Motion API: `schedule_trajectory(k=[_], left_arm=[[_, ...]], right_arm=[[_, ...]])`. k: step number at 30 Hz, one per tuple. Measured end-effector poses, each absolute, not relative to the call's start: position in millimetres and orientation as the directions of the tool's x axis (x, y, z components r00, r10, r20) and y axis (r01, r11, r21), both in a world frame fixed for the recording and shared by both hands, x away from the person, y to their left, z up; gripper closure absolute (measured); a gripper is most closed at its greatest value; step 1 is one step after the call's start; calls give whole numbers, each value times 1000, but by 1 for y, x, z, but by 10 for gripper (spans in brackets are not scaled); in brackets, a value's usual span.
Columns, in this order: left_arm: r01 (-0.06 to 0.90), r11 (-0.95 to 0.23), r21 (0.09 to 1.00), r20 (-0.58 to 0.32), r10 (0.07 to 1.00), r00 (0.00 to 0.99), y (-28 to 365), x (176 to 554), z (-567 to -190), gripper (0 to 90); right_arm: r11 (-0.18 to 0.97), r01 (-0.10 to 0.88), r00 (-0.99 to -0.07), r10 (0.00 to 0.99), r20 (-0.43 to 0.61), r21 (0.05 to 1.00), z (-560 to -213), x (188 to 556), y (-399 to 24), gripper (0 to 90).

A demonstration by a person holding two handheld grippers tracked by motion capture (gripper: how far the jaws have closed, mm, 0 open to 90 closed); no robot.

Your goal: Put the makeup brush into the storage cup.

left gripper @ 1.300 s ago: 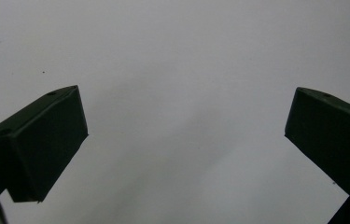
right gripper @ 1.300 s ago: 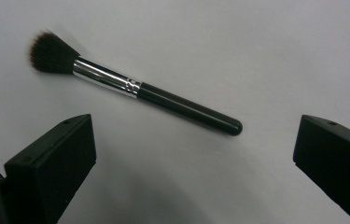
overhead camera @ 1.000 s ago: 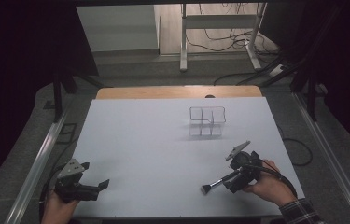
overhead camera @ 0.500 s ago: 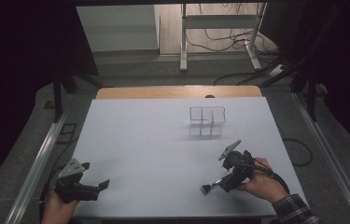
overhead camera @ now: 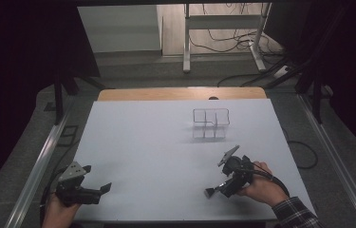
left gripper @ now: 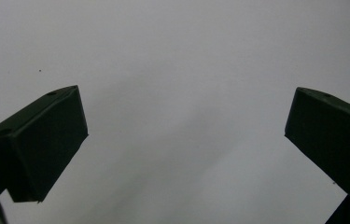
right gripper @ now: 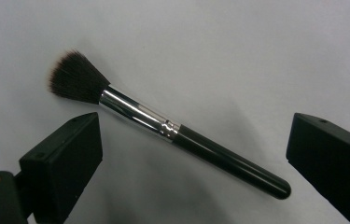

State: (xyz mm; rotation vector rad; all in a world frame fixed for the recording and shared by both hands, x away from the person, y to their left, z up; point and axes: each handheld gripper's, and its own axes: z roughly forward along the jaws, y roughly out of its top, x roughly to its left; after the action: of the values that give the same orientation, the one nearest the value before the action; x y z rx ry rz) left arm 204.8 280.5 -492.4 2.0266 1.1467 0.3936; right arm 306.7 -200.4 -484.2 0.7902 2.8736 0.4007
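On the white table (overhead camera: 156, 142), the right gripper (right gripper: 193, 154) tilts low, jaws wide around a brush (right gripper: 163, 128), seemingly untouched; the left gripper (left gripper: 182, 140) gapes near the front edge.

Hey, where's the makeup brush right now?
The makeup brush lies flat on the white table, near its front right, between the open jaws of the right gripper, well in front of the clear organiser.
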Motion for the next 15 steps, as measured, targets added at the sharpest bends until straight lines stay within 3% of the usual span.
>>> schedule_trajectory(k=[11,15], left_arm=[[597,-308,740,-98,830,550,280,205,-492,0],[599,-310,738,-99,829,551,280,205,-493,0]], right_arm=[[862,444,-881,469,-57,244,-497,308,-196,104],[873,426,-891,450,-56,239,-499,307,-194,174]])
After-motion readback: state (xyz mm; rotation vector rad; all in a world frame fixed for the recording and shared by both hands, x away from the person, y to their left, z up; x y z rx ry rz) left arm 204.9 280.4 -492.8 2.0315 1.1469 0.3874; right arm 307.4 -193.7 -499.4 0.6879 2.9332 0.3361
